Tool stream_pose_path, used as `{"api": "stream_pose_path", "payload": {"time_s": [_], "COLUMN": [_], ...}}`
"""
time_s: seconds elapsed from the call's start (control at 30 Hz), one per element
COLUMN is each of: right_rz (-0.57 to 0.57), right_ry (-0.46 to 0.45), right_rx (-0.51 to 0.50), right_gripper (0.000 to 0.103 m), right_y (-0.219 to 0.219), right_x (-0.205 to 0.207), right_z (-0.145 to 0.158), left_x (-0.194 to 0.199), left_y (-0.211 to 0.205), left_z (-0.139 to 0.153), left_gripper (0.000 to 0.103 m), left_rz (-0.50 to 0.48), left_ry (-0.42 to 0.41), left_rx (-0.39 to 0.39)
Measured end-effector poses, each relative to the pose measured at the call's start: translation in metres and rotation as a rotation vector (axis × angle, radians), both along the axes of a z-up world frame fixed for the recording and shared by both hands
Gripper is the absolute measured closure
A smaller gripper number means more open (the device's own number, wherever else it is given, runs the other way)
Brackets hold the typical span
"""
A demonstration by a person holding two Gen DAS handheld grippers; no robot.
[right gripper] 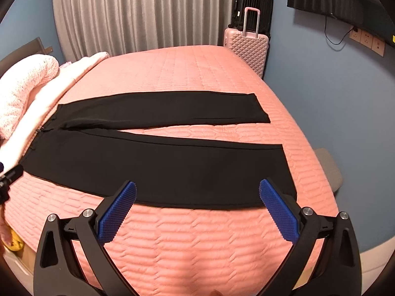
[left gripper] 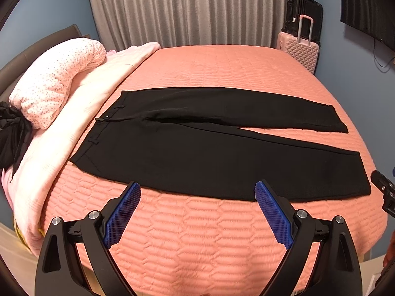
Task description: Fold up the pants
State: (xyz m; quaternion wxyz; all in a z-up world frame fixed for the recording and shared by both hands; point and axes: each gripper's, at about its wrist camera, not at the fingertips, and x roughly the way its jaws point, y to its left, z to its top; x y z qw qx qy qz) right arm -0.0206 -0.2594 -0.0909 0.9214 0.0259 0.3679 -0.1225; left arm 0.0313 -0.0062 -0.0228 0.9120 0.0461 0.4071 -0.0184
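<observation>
Two hand-held grippers, left and right, both w/ fingers spread, holding nothing. Pants flat on bed, legs apart. Pre-grasp step; next prob. pinch near leg edge, fold over far leg.

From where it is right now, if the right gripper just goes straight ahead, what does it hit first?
Probably the near leg of the black pants: the open right gripper points at its near edge, above the pink bedspread. Its height above the bed is unclear.
</observation>
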Motion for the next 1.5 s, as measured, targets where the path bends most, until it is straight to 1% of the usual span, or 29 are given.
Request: {"api": "stream_pose_path", "payload": {"time_s": [0.07,0.13,0.2,0.27,0.3,0.33,0.37,0.43,0.47,0.57,0.6,0.67,0.73,0.8,0.87,1.0,1.03,1.1,1.17,1.23,1.3,1.33,1.4,1.43,1.5], "right_rz": [-0.003,-0.004,0.003,0.023,0.030,0.034,0.031,0.018,-0.002,-0.034,-0.038,-0.051,-0.049,-0.017,0.012,0.039,0.052,0.063,0.096,0.144,0.168,0.190,0.218,0.227,0.248], "right_ry": [0.004,-0.005,-0.023,-0.008,-0.002,0.006,0.008,0.020,0.025,-0.009,-0.016,-0.013,0.001,0.030,0.035,0.075,0.089,0.094,0.106,0.118,0.136,0.149,0.187,0.203,0.174], "right_rx": [-0.030,-0.051,-0.071,-0.059,-0.043,-0.031,-0.027,-0.026,-0.007,0.079,0.078,0.045,0.021,0.055,0.102,0.108,0.132,0.146,0.150,0.127,0.110,0.117,0.096,0.092,0.112], "right_gripper": [0.005,0.005,0.005,0.005,0.005,0.005,0.005,0.005,0.005,0.005,0.005,0.005,0.005,0.005,0.005,0.005,0.005,0.005,0.005,0.005,0.005,0.005,0.005,0.005,0.005], "right_y": [-0.015,-0.032,-0.055,-0.083,-0.097,-0.111,-0.130,-0.155,-0.170,-0.195,-0.197,-0.200,-0.205,-0.218,-0.238,-0.262,-0.272,-0.283,-0.287,-0.286,-0.285,-0.285,-0.283,-0.283,-0.287], "right_x": [0.019,0.041,0.072,0.111,0.128,0.145,0.168,0.198,0.213,0.229,0.230,0.237,0.247,0.265,0.286,0.322,0.334,0.348,0.364,0.377,0.385,0.389,0.394,0.395,0.392], "right_z": [-0.004,-0.005,-0.007,-0.014,-0.018,-0.022,-0.028,-0.036,-0.039,-0.038,-0.039,-0.044,-0.053,-0.069,-0.082,-0.098,-0.103,-0.111,-0.119,-0.127,-0.136,-0.141,-0.153,-0.158,-0.163], "left_x": [0.015,0.030,0.047,0.062,0.068,0.074,0.078,0.089,0.096,0.117,0.122,0.132,0.140,0.147,0.152,0.161,0.162,0.167,0.172,0.177,0.181,0.184,0.188,0.190,0.194], "left_y": [-0.004,-0.008,-0.014,-0.024,-0.029,-0.036,-0.039,-0.046,-0.049,-0.066,-0.070,-0.080,-0.089,-0.096,-0.105,-0.112,-0.112,-0.116,-0.120,-0.124,-0.127,-0.129,-0.132,-0.134,-0.136], "left_z": [-0.006,-0.012,-0.020,-0.027,-0.030,-0.032,-0.032,-0.036,-0.039,-0.052,-0.055,-0.062,-0.067,-0.071,-0.073,-0.079,-0.079,-0.082,-0.085,-0.089,-0.093,-0.096,-0.103,-0.106,-0.114], "left_gripper": [0.011,0.011,0.011,0.011,0.011,0.011,0.011,0.011,0.011,0.011,0.011,0.011,0.011,0.011,0.011,0.011,0.011,0.011,0.011,0.011,0.011,0.011,0.011,0.011,0.011], "left_rz": [0.014,0.022,0.028,0.019,0.010,0.004,-0.012,-0.021,-0.026,-0.048,-0.048,-0.061,-0.071,-0.076,-0.080,-0.077,-0.077,-0.073,-0.075,-0.071,-0.074,-0.071,-0.072,-0.067,-0.071], "left_ry": [0.012,0.019,0.042,0.047,0.031,-0.005,-0.027,-0.041,-0.044,-0.011,-0.007,0.000,0.008,0.013,0.010,0.013,0.012,0.005,-0.003,-0.014,-0.012,-0.011,-0.019,-0.022,-0.020], "left_rx": [0.015,0.007,0.005,0.043,0.062,0.076,0.065,0.043,0.032,0.044,0.054,0.058,0.044,0.024,0.006,0.001,-0.002,0.000,0.001,0.002,0.000,0.002,0.005,0.019,0.031]}}
